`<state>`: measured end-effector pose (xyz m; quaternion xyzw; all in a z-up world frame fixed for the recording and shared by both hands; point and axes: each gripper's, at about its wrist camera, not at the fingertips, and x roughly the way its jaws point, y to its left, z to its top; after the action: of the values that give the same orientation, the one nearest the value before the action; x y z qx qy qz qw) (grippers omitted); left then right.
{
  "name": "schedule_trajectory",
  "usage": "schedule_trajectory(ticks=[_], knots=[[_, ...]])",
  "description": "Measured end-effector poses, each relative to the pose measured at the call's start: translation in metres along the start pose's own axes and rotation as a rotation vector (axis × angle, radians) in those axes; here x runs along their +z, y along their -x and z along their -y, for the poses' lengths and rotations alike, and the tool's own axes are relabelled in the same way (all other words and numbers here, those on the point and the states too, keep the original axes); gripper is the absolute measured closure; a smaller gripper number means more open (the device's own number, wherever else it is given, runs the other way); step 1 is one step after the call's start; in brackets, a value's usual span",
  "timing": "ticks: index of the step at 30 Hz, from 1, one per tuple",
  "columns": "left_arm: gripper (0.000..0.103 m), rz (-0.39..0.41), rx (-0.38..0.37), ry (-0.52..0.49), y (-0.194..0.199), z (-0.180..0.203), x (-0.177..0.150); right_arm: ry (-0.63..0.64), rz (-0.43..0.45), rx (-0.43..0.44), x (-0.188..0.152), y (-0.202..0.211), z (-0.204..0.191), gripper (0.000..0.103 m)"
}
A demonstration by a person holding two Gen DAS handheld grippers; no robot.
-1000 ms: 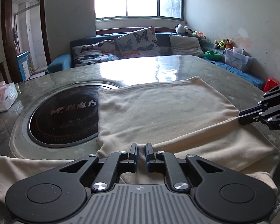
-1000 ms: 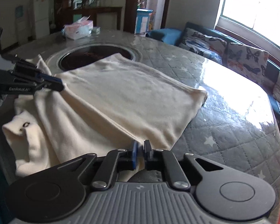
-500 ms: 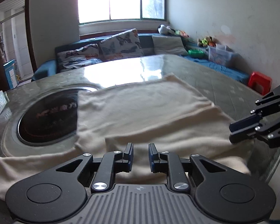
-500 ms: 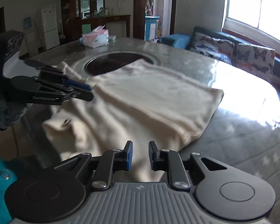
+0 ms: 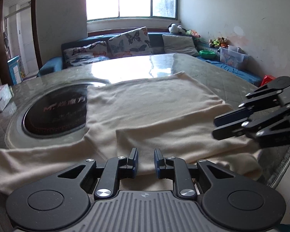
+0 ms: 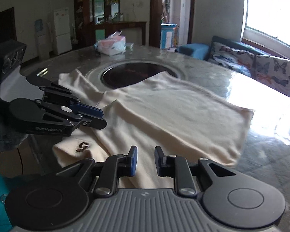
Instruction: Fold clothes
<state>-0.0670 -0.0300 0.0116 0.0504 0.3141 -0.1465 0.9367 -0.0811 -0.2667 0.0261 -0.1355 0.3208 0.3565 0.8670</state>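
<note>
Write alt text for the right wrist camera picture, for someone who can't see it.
A cream garment lies partly folded on a round table, covering part of a dark inset cooktop. The right gripper and left gripper hover above it, jaws apart and empty.

Each gripper, the left gripper [image 5: 146,161] and the right gripper [image 6: 145,161], is matte black, with two narrow fingers [image 5: 133,160] lined with blue pads. Behind the fingers, linkage bars with silver screw heads fan out to two round black discs flanking a grey ribbed housing. White "GenRobot.AI" lettering runs along the left gripper's side, behind its fingers.
</note>
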Motion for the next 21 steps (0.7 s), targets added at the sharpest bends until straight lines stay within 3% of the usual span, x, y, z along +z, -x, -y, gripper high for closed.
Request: schedule_trajectory(ticks=[4, 12, 16, 21], knots=[[0.075, 0.014, 0.020, 0.030, 0.009, -0.010, -0.002, 0.042, -0.037, 0.032, -0.001, -0.015, -0.012, 0.083], [0.075, 0.025, 0.086, 0.106, 0.021, -0.035, -0.008, 0.071, -0.030, 0.093, 0.025, -0.036, -0.022, 0.084], [0.074, 0.029, 0.150, 0.163, 0.031, -0.055, -0.014, 0.114, -0.052, 0.119, 0.028, -0.048, -0.034, 0.083], [0.064, 0.034, 0.272, 0.245, 0.042, -0.087, -0.020, 0.114, -0.026, 0.125, 0.042, -0.056, -0.038, 0.077]])
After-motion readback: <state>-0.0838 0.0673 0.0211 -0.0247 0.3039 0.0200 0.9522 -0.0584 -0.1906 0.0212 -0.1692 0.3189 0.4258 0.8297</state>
